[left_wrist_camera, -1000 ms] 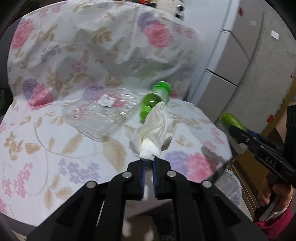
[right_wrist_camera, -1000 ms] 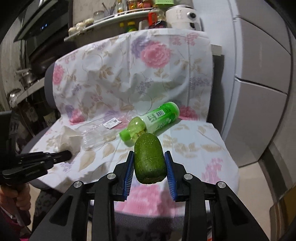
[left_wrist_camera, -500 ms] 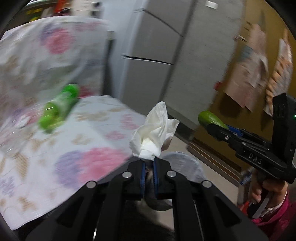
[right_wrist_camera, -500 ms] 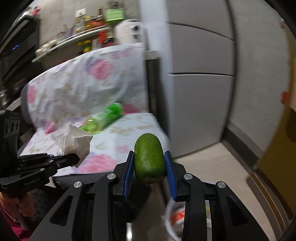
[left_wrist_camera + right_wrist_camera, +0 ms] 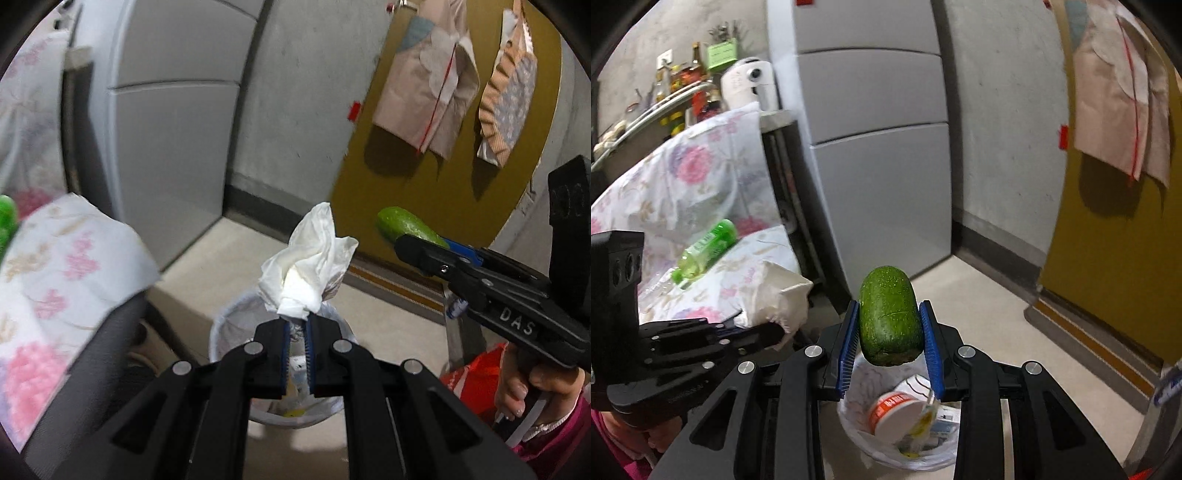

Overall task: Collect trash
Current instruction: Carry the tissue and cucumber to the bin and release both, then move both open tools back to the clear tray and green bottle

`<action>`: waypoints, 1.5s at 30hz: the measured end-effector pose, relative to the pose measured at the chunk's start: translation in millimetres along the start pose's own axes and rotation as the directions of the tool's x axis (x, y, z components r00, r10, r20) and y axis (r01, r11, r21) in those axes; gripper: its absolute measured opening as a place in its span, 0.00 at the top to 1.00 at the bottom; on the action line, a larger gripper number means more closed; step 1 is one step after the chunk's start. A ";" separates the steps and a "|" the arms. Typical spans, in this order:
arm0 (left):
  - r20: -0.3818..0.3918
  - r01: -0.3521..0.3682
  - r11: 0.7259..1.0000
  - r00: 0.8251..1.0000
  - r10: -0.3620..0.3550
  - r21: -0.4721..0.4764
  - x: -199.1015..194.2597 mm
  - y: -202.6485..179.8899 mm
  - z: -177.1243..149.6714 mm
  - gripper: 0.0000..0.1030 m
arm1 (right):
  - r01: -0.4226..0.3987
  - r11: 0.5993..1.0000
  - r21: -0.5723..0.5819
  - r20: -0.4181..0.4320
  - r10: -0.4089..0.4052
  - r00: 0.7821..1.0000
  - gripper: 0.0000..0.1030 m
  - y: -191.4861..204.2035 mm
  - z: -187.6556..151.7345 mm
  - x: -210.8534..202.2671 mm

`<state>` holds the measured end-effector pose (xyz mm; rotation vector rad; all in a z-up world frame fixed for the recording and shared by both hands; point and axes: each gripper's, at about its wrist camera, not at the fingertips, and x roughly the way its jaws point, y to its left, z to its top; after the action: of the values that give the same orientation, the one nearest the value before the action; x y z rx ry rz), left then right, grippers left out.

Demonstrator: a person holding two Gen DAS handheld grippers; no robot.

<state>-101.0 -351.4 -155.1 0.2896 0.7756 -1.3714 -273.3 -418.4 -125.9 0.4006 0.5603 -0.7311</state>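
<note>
Standing tall at the back is a big grey fridge [image 5: 871, 147] with flat doors, and next to it a grey wall and a mustard-yellow door [image 5: 443, 155] with pale cloths hanging on it. A seat under a white cloth with pink and purple flowers [image 5: 687, 184] is on the left, and a green plastic bottle [image 5: 705, 247] lies on its side on that cloth. Down on the pale floor sits a round bin lined with a white plastic bag [image 5: 857, 417]; inside it are a white tub with an orange band [image 5: 894, 410] and some small scraps. The right tool [image 5: 889, 332], black with blue pads, squeezes a short green piece of cucumber [image 5: 888, 317] with a cut bottom end, holding it upright just above the bin's near edge. The left tool [image 5: 295, 332] is closed tight on the twisted bottom of a crumpled white paper tissue [image 5: 310, 258], which sticks up above its tips, with the bin on the floor below it. A hand [image 5: 524, 387] with a pink sleeve holds the right tool's handle at the edge of the left camera's picture.
</note>
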 end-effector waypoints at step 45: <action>0.078 -0.450 0.845 0.869 0.489 -0.290 -161.0 119.6 -54.7 0.35 | -0.251 0.949 -0.191 -0.012 0.253 0.967 0.47 158.3 20.6 14.2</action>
<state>-6.0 -169.8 -120.6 0.1503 0.6933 -0.8010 -144.1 -328.7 -94.9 0.2816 0.5502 -0.4292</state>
